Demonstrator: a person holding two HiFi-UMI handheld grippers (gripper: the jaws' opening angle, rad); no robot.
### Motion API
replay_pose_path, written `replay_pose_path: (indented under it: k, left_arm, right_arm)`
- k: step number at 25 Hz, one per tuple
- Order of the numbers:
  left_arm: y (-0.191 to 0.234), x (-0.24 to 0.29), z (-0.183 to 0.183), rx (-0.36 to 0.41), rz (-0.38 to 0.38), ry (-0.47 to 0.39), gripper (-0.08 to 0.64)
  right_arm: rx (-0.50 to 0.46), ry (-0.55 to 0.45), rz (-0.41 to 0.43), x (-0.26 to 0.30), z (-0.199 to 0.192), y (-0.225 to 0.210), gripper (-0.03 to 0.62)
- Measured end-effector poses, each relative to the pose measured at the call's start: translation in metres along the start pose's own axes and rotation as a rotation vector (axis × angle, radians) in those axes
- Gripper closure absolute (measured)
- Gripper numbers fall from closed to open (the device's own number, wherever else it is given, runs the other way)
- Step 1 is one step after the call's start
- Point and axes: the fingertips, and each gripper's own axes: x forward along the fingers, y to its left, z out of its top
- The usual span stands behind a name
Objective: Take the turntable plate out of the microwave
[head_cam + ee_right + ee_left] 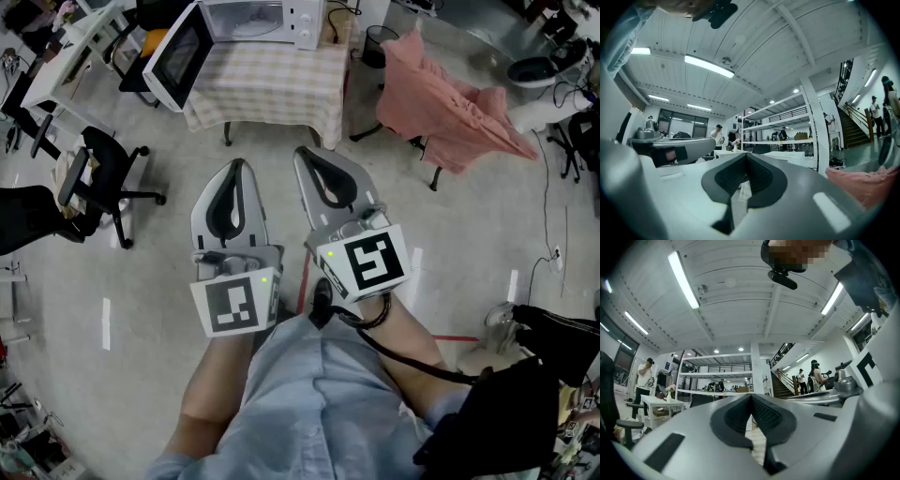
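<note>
A white microwave (pixel 272 19) stands on a table with a checked cloth (pixel 272 89) at the far side of the room, its door (pixel 176 58) swung open to the left. The turntable plate cannot be made out inside it. My left gripper (pixel 236 169) and right gripper (pixel 307 157) are held side by side in front of the person's body, well short of the table. Both are shut with nothing between the jaws. The left gripper view shows the left gripper (pixel 751 397) closed against the room, and the right gripper view shows the right gripper (pixel 746 157) the same way.
Black office chairs (pixel 103 178) stand at the left beside a white desk (pixel 70 52). A pink cloth (pixel 450 103) lies draped over a seat at the right, with a black bin (pixel 378 42) behind it. Bare concrete floor (pixel 281 169) stretches between me and the microwave table.
</note>
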Motion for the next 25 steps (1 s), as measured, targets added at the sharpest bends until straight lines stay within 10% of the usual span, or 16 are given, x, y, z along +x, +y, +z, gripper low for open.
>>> replay_pose_path:
  k: [25]
  left_arm:
    - [-0.022, 0.039, -0.005, 0.007, 0.039, -0.010, 0.554]
  right_arm:
    - [0.039, -0.002, 0.053, 0.008, -0.005, -0.049, 0.592]
